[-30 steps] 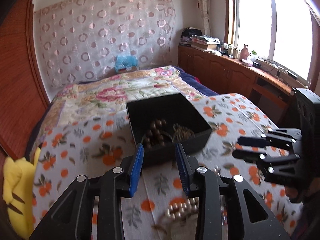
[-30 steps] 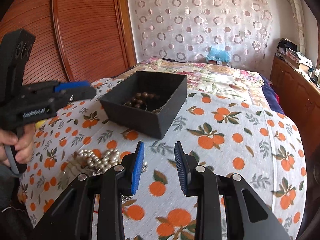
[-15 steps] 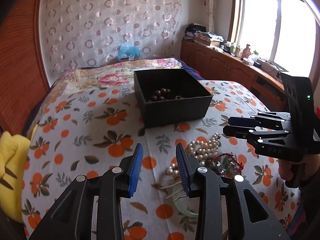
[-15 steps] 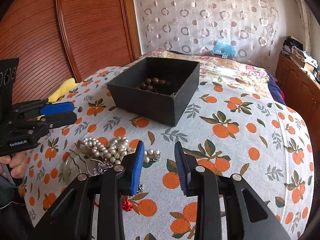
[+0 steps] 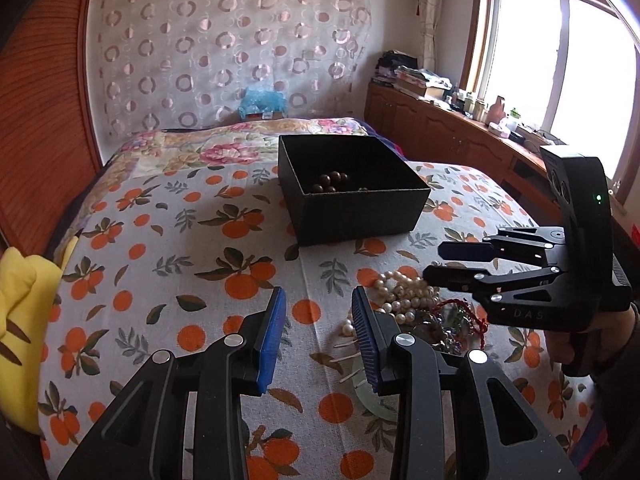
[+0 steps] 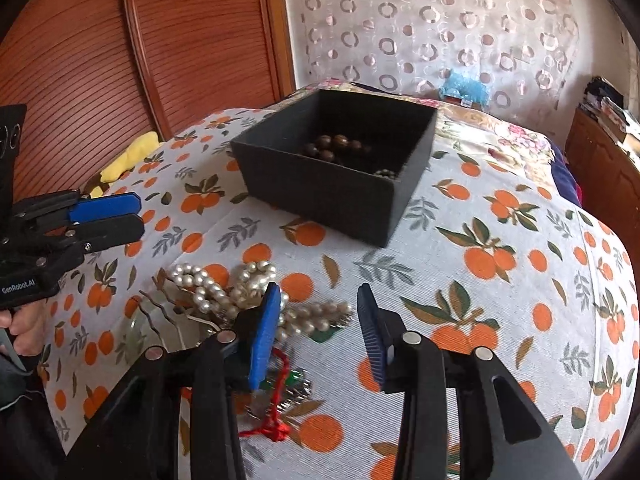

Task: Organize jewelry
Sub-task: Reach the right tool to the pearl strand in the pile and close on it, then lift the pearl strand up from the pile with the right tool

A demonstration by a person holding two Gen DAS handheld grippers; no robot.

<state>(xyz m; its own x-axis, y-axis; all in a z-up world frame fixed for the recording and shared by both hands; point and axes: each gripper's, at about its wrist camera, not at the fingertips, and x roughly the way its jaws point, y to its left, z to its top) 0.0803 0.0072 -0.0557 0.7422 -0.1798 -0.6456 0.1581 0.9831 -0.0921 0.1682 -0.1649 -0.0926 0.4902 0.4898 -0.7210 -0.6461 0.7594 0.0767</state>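
Observation:
A black open box (image 5: 352, 190) (image 6: 340, 168) stands on the orange-print bedspread with dark wooden beads (image 5: 330, 182) (image 6: 334, 146) inside. A heap of jewelry lies in front of it: white pearl strands (image 5: 400, 292) (image 6: 232, 288), a red cord (image 6: 276, 408) (image 5: 460, 308), hair pins and a pale green bangle (image 5: 370, 390). My left gripper (image 5: 318, 334) is open and empty, just left of the heap; it also shows in the right wrist view (image 6: 120, 216). My right gripper (image 6: 316, 332) is open and empty, low over the pearls; it also shows in the left wrist view (image 5: 444, 262).
A yellow plush toy (image 5: 20, 332) lies at the bed's left edge. A wooden sliding door (image 6: 120, 60) is on the left, a wooden cabinet (image 5: 440, 132) under the window on the right. A floral quilt (image 5: 224, 144) lies behind the box.
Both grippers have drawn back from the box toward the jewelry heap. The right gripper has dropped closer to the pearls and opened wider. The left stays open.

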